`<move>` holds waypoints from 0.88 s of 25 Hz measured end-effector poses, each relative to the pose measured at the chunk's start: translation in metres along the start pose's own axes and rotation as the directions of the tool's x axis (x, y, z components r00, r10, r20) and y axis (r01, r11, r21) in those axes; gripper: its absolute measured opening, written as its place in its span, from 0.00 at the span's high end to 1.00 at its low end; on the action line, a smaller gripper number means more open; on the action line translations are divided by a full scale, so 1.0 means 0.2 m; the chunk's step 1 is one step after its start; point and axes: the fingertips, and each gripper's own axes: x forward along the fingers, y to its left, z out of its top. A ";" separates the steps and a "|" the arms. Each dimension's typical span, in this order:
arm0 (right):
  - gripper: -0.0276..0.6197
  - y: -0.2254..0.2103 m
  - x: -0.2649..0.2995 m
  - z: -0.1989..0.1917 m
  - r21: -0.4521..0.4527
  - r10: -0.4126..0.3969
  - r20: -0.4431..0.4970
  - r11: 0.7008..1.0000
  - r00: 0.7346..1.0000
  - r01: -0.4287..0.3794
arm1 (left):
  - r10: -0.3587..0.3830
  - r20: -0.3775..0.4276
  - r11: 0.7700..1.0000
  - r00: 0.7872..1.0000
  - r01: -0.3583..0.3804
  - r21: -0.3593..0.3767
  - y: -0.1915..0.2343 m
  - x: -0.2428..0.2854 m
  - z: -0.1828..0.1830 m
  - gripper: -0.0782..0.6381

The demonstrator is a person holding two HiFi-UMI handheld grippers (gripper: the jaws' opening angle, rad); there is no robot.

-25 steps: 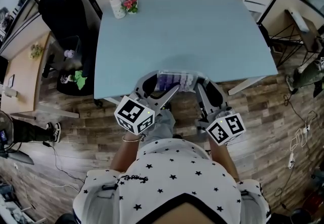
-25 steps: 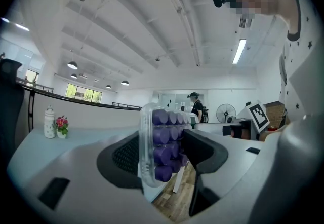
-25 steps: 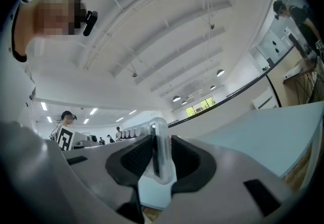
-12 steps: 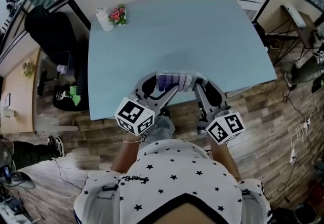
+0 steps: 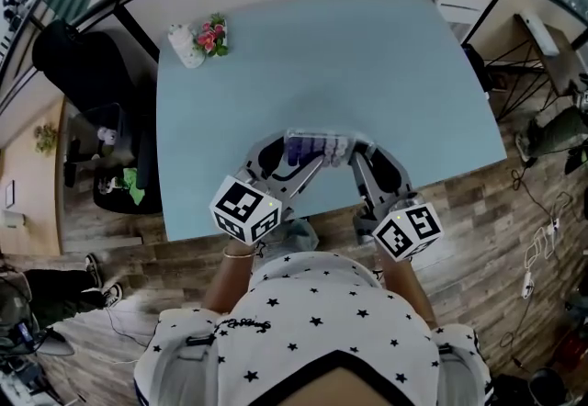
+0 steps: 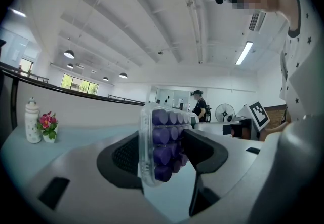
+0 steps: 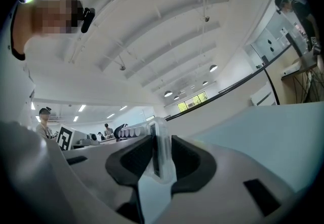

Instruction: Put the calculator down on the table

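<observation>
Calculator [image 5: 317, 146], clear case, purple keys: held between both grippers above the near edge of the table [image 5: 367, 55], long axis laid from 9 to 3 o'clock. Left gripper [image 5: 292, 156]: jaws set wide, clamped across the left end, front and back. Right gripper [image 5: 355, 156]: jaws set narrower, pinched on the right rim. Neither hand is judged nearer. Bare tabletop is found at 12 o'clock, lower down.
</observation>
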 end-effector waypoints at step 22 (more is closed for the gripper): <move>0.81 -0.16 0.51 -0.25 0.015 -0.066 -0.145 0.998 0.987 0.068 | -0.003 -0.072 0.994 0.997 -0.005 -0.109 0.54 0.14 -0.20 0.52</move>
